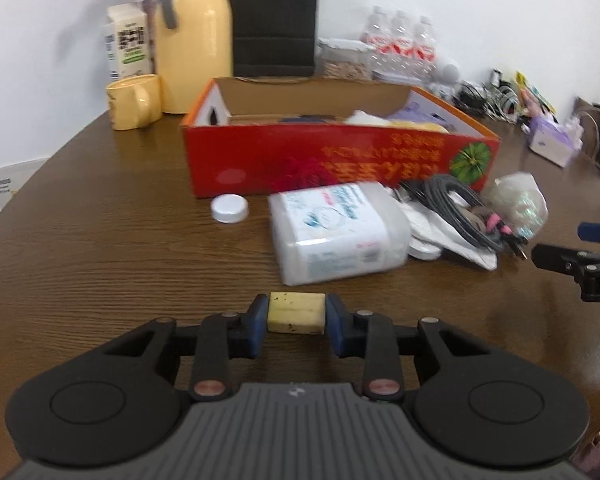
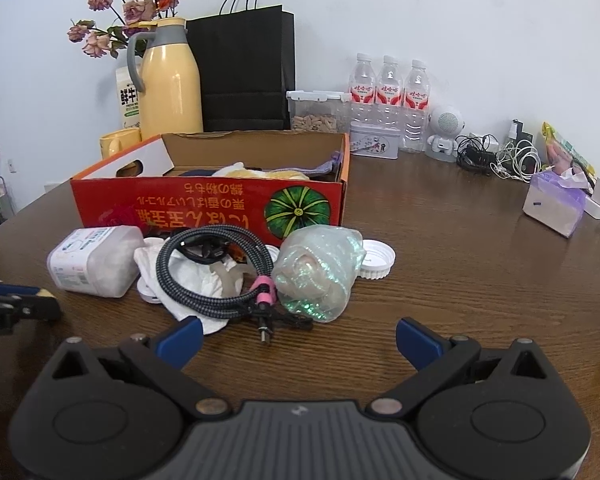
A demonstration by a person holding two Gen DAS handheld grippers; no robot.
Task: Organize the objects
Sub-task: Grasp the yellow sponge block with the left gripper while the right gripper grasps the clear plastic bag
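Left claw (image 1: 296,314) clamped on a small yellowish block (image 1: 296,313), perhaps an eraser, held just above the brown surface (image 1: 100,248), near side of the white plastic jar (image 1: 336,236). Right claw (image 2: 299,338) spread wide, gripping nothing, facing the coiled cable (image 2: 216,268) before the red box (image 2: 204,204).

Contents of the red cardboard box (image 2: 204,204) mostly hidden behind its front wall, print on the box blurred in the left wrist view, right gripper (image 1: 580,258) cut off by that view's right edge, white cloth (image 2: 188,280) partly under the coiled cable (image 2: 204,276), label on the plastic jar (image 2: 80,256) too small to read.
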